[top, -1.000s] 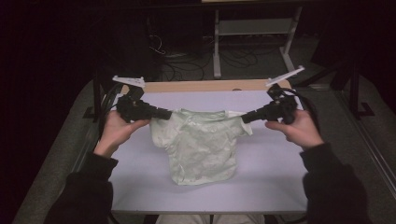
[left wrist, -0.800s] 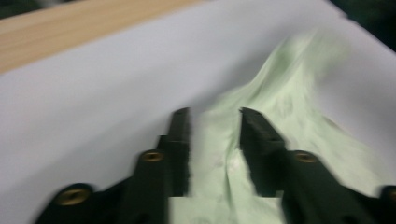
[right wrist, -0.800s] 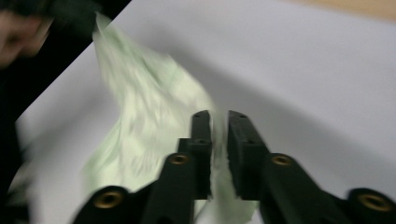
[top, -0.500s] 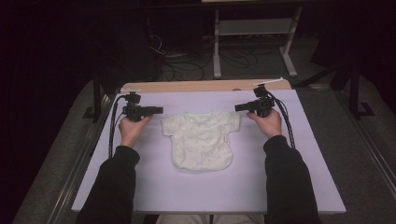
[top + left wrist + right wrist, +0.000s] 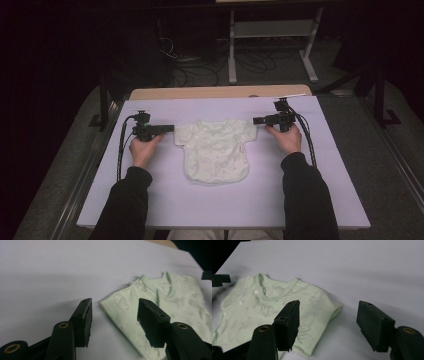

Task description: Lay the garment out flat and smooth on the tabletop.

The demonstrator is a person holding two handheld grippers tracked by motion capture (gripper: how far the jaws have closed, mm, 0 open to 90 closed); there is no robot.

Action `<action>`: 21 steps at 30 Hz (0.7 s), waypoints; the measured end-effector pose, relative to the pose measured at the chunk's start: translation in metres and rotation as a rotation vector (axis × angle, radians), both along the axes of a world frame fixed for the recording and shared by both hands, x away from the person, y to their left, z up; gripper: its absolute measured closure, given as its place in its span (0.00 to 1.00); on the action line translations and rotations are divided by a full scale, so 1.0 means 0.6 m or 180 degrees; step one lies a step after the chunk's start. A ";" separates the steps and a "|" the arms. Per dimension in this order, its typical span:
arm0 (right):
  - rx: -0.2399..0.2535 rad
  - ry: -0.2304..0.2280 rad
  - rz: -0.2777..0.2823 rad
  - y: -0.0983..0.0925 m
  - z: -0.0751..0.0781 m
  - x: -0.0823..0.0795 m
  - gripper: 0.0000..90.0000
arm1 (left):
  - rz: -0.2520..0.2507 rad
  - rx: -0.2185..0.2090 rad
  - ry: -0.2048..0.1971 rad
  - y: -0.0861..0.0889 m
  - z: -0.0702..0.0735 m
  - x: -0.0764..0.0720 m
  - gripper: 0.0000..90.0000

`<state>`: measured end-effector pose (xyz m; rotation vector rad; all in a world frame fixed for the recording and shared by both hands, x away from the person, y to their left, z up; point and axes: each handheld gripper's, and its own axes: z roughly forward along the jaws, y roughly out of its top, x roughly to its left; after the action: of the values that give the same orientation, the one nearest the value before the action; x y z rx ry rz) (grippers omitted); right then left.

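Now the shirt lies flat and face up in the middle of the worktop, collar toward the far edge, both short sleeves spread out to the sides. The left gripper sits low just beside the left sleeve and the right gripper just beside the right sleeve; both have just been opening their jaws, and nothing is pinched in either. In the left gripper view the sleeve hem lies on the worktop between the parted jaws, untouched by the pads; in the right gripper view the other sleeve lies partly under the near jaw, likewise free. This looks like the laying-out step just finished, with the release done. The next move is likely a fold: each gripper would need to close on a sleeve or shoulder edge, catching the fabric cleanly without bunching it.
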<state>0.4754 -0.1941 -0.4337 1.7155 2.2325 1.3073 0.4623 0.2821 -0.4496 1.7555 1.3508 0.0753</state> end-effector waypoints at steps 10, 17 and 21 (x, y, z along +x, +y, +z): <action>0.0145 0.0166 -0.0036 0.016 -0.036 0.000 0.57 | 0.0272 0.0069 0.0047 -0.047 -0.011 -0.008 0.69; -0.0051 0.0050 -0.0167 0.031 -0.034 -0.003 0.97 | 0.0244 0.0291 -0.0113 -0.072 -0.012 -0.011 0.98; -0.0109 -0.0106 -0.0215 0.030 -0.021 -0.005 0.97 | 0.0290 0.0217 -0.0229 -0.065 -0.001 -0.011 0.98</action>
<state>0.4722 -0.1759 -0.4462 1.7284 2.1463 1.2666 0.4555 0.2432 -0.4504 1.7304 1.3899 0.2353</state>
